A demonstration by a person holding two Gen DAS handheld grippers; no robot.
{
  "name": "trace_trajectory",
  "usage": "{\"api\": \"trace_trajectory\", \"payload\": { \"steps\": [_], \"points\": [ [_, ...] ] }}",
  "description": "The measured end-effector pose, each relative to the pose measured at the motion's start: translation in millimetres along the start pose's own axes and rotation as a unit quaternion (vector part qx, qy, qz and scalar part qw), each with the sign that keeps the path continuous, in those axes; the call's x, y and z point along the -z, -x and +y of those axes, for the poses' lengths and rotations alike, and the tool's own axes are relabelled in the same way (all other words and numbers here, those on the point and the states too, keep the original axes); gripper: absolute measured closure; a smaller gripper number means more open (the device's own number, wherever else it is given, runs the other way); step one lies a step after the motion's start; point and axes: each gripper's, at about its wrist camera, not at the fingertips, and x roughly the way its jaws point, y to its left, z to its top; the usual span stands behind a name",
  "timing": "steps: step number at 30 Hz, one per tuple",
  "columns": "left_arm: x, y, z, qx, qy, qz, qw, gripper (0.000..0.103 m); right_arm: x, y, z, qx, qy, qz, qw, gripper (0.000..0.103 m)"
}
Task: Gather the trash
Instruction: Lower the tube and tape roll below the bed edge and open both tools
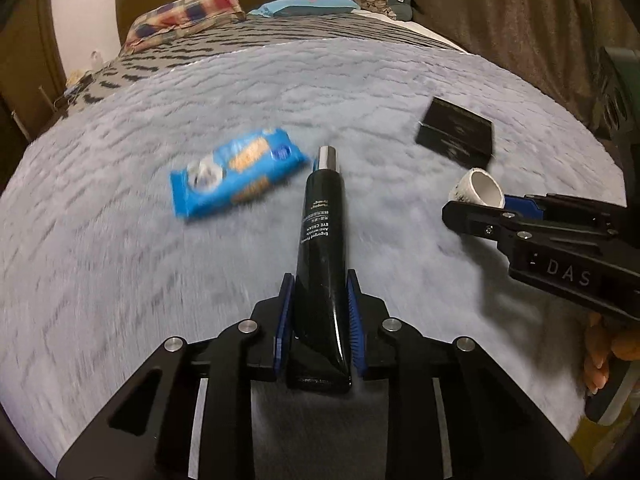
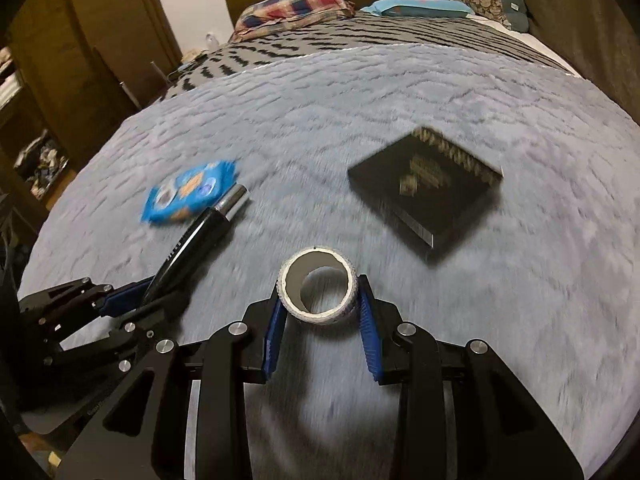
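A grey blanket [image 1: 200, 300] covers the bed. On it lie a black box [image 2: 426, 184] and a blue packet [image 1: 238, 176], well apart. The left gripper [image 1: 320, 300] pinches a black tube [image 1: 322, 240] near its flat end, cap pointing away. The right gripper [image 2: 320, 304] clamps a tape roll [image 2: 318, 292] between its blue pads [image 2: 370, 332], hole facing the camera.

So everything's on the blanket [image 2: 400, 92]: taking the box [image 2: 426, 188] as the anchor, the tape roll [image 2: 318, 290] sits just in front of it, the tube [image 2: 200, 240] off to its left, and the wrapper [image 2: 188, 194] touching the tube's far end.
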Motion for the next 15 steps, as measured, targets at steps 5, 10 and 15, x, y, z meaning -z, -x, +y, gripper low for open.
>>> {"api": "trace_trajectory", "payload": {
  "steps": [5,10,15],
  "points": [
    [34,26,-8,0.012,0.016,-0.005,0.9998,0.080,28,27,5,-0.009,0.009,-0.008,1.000,0.069],
    [72,58,-16,0.015,0.032,-0.017,0.9992,0.081,67,65,16,-0.023,0.036,-0.022,0.999,0.069],
    [108,94,-23,0.026,0.052,-0.041,0.9975,0.084,103,98,21,-0.051,0.038,-0.033,0.997,0.069]
  ]
}}
